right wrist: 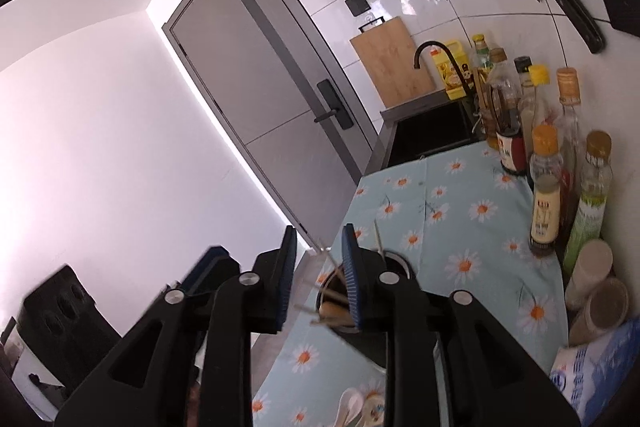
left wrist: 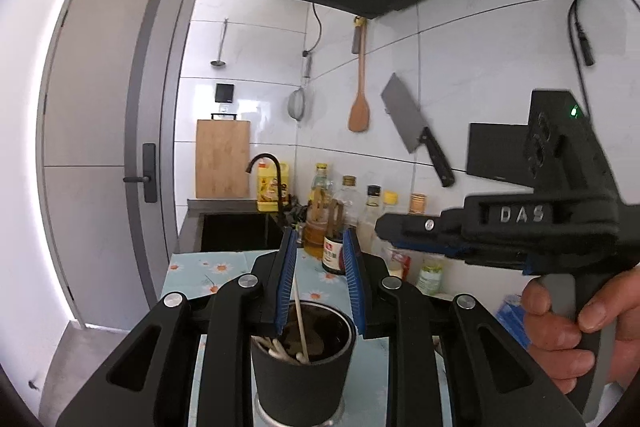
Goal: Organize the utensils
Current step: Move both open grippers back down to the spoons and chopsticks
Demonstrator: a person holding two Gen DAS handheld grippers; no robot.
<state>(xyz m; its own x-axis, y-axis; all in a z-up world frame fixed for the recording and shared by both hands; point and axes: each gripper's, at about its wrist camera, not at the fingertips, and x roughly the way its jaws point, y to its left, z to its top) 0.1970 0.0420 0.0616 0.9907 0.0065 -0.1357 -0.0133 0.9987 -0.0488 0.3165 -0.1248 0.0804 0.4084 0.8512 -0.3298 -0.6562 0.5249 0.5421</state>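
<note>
Holding pale chopsticks (left wrist: 301, 327), leaning at twelve o'clock in black cup (left wrist: 300, 379); left gripper (left wrist: 320, 279) and right gripper (right wrist: 318, 275) hovering level, narrowly parted, empty.

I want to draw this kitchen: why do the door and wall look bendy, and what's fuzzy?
Left wrist view: the fisheye lens bows the door and wall tiles. Right wrist view: the chopsticks in the holder are smeared; the left wall glares white.

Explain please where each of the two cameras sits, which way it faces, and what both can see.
Left wrist: sits on the left gripper, facing the tiled wall over the black cup; shows the right gripper and a hand.
Right wrist: sits on the right gripper, tilted toward the grey door and flowered cloth; shows the left gripper.
Both share: the cup, cleaver and cutting board.
</note>
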